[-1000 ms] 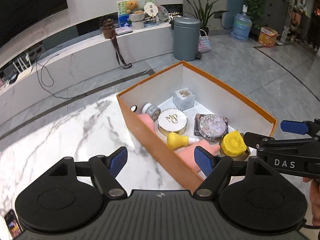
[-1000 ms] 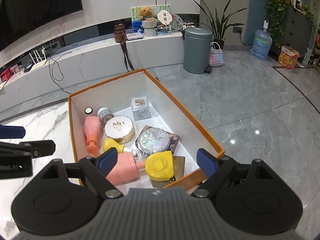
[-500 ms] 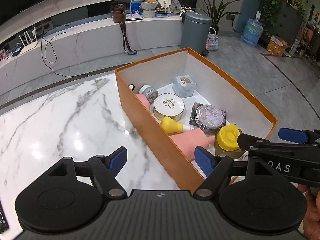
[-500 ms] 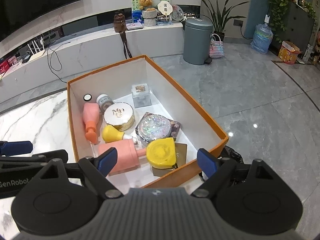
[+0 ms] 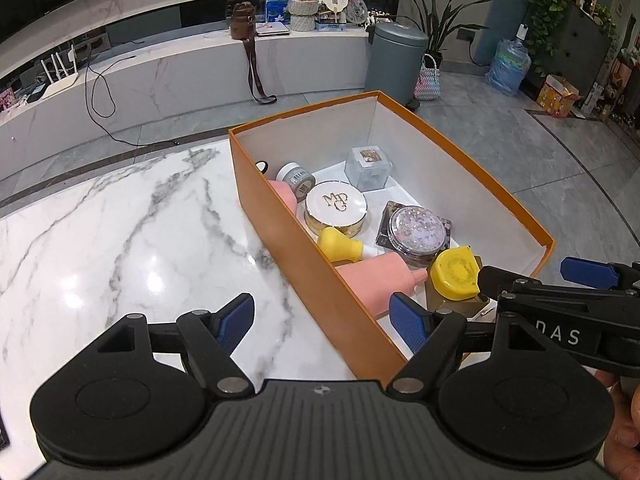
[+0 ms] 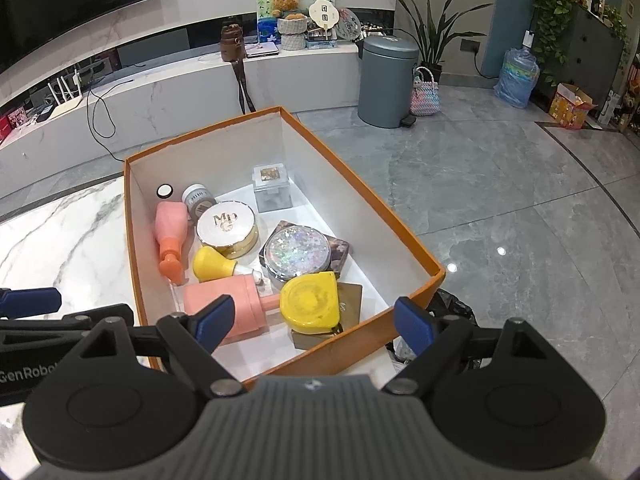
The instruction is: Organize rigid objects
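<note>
An orange box (image 5: 304, 248) (image 6: 360, 208) stands on the marble table and holds several cosmetics. Among them are a white-gold compact (image 5: 336, 208) (image 6: 228, 226), a glitter compact (image 5: 418, 232) (image 6: 298, 252), a yellow-capped item (image 5: 456, 274) (image 6: 310, 306) and a pink bottle (image 5: 376, 276) (image 6: 228, 304). My left gripper (image 5: 322, 320) is open and straddles the box's near left wall without touching it. My right gripper (image 6: 316, 322) (image 5: 536, 276) hangs open over the box's near end with nothing between its fingers.
White marble table (image 5: 120, 240) stretches to the left of the box. The box's right side sits at the table edge, with grey floor beyond. A black bag (image 6: 452, 312) lies below that edge. A grey bin (image 5: 396, 60) stands farther back.
The left wrist view has rolled level, so the box now sits more upright and central in it. The right gripper has hardly shifted. Both grippers stay open.
</note>
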Demonstrator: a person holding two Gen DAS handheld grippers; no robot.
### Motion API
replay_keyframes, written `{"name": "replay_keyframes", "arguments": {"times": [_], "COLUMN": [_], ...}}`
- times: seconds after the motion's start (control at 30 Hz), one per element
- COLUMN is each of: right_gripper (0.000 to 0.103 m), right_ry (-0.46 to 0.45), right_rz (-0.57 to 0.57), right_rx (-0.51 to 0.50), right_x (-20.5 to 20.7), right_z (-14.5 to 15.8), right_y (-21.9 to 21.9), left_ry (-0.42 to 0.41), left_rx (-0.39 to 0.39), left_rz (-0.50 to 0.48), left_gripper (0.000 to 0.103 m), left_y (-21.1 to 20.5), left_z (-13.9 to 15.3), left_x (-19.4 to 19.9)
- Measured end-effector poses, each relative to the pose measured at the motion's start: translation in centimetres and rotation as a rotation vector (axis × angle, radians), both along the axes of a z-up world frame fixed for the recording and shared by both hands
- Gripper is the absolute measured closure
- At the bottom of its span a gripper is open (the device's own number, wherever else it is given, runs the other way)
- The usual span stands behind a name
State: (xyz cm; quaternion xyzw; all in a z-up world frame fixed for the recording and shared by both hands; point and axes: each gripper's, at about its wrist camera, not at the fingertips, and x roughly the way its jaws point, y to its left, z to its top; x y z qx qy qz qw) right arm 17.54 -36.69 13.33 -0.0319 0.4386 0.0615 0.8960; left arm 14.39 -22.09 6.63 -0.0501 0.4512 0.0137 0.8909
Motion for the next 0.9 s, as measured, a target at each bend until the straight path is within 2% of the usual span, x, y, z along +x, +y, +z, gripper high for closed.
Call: {"name": "replay_keyframes", "arguments": {"times": [0.9], "right_gripper": [0.018], "right_ry": [-0.007], "right_rz": [0.001], "right_rx": [-0.008], "right_x": [-0.12], "right_z": [-0.04], "right_y": [-0.22], "left_ry": [-0.026], "left_rx": [0.011], "left_rz": [-0.002], "left_gripper": [0.013], "left_y": [-0.11], "left_z": [0.11], "left_x": [-0.22]}}
